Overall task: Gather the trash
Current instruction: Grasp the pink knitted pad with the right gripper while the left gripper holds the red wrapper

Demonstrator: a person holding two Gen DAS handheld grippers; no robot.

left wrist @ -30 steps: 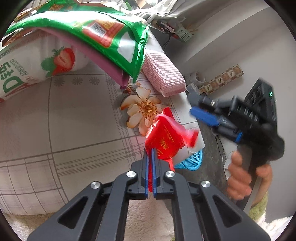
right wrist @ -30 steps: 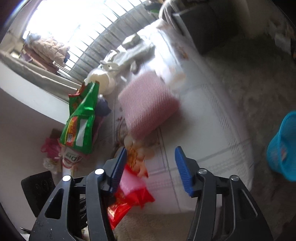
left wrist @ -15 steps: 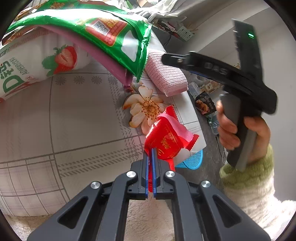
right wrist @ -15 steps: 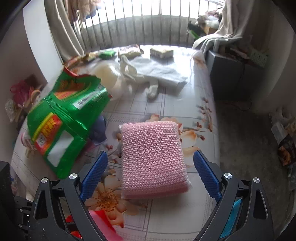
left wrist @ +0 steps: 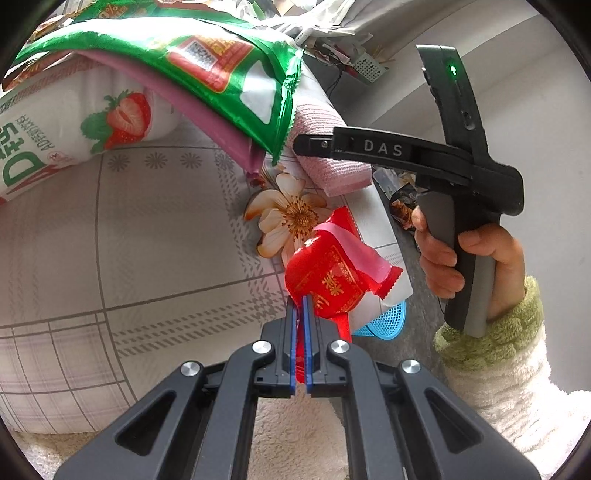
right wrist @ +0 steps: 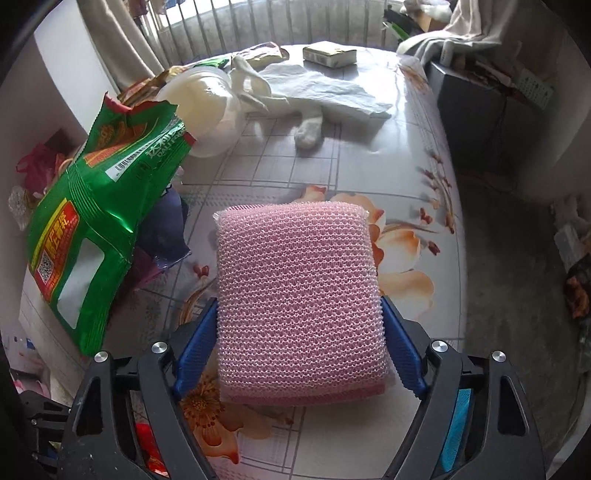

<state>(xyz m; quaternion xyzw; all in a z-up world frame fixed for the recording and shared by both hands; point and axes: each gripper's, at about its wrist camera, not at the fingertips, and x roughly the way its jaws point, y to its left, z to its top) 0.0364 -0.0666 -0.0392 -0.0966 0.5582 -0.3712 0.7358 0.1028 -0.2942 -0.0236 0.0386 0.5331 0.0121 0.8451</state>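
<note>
Right gripper (right wrist: 299, 347) straddles pink sponge (right wrist: 299, 295), jaws closing, pads at its sides (long axis runs away from tool). Left gripper (left wrist: 301, 306) clamped on red wrapper (left wrist: 328, 277).

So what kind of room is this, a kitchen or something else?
Likely a lived-in home room, not clearly a kitchen: a floral tablecloth strewn with a green snack bag and pink sponge, barred window behind.

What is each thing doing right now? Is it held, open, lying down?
Left tongs: shut on the red wrapper.
Red wrapper: crumpled, held over the table edge.
Right tongs: closing around the pink sponge.
Pink sponge: lying flat on the table, between the blue pads.
Green snack bag: torn open, propped up.
Blue basket: on the floor, mostly hidden.
</note>
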